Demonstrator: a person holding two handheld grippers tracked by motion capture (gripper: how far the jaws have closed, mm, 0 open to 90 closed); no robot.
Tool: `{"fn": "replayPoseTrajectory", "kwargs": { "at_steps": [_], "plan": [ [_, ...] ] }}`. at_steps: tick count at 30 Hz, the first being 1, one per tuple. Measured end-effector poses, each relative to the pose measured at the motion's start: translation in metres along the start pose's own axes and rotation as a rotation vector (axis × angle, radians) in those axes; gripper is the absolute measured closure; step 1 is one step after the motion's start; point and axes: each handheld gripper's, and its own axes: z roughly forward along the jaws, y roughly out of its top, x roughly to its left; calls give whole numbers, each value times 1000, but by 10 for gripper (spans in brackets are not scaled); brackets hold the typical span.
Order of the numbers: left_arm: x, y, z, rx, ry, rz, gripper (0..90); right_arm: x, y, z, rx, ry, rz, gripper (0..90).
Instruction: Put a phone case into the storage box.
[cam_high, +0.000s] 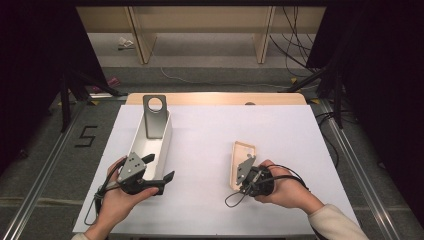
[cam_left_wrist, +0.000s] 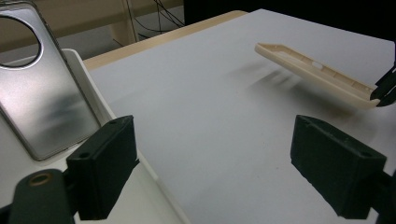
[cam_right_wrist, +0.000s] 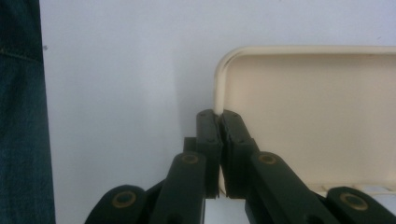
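Fingers of the right gripper clench the beige phone case by its rim, lifted over the bench; left gripper fingers gape beside the white bin holding a silver phone; bare bench lies between.

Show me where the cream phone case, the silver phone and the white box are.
cream phone case (cam_left_wrist: 317, 70), left gripper view, on its long side wall.
silver phone (cam_high: 154, 120), high view, on its back below the round hole.
white box (cam_high: 165, 140), high view, on its right wall.
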Motion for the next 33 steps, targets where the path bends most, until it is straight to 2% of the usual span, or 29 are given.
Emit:
{"fn": "replayPoseTrajectory", "kwargs": {
  "at_steps": [5, 12, 17, 20, 24, 30, 33],
  "plan": [
    [0, 0, 0, -2, 2, -3, 143, -3, -1, -3, -68, -22, 7, 875],
    [0, 2, 1, -5, 4, -6, 148, -4, 0, -6, -135, -50, 6, 874],
    [1, 9, 3, -13, 4, -32, 153, -5, 2, -9, -193, -68, 8, 875],
    [0, 16, 7, -18, -10, -42, 156, -4, 5, -10, -208, -79, 5, 875],
    [-3, 27, 15, -18, -24, -34, 163, -4, 8, -9, -225, -94, 3, 875],
    [-6, 49, 36, -19, -64, -40, 174, -1, 14, -9, -236, -99, -5, 874],
    [-9, 61, 48, -5, -80, -26, 181, 0, 17, -9, -240, -94, -11, 875]
  ]
}}
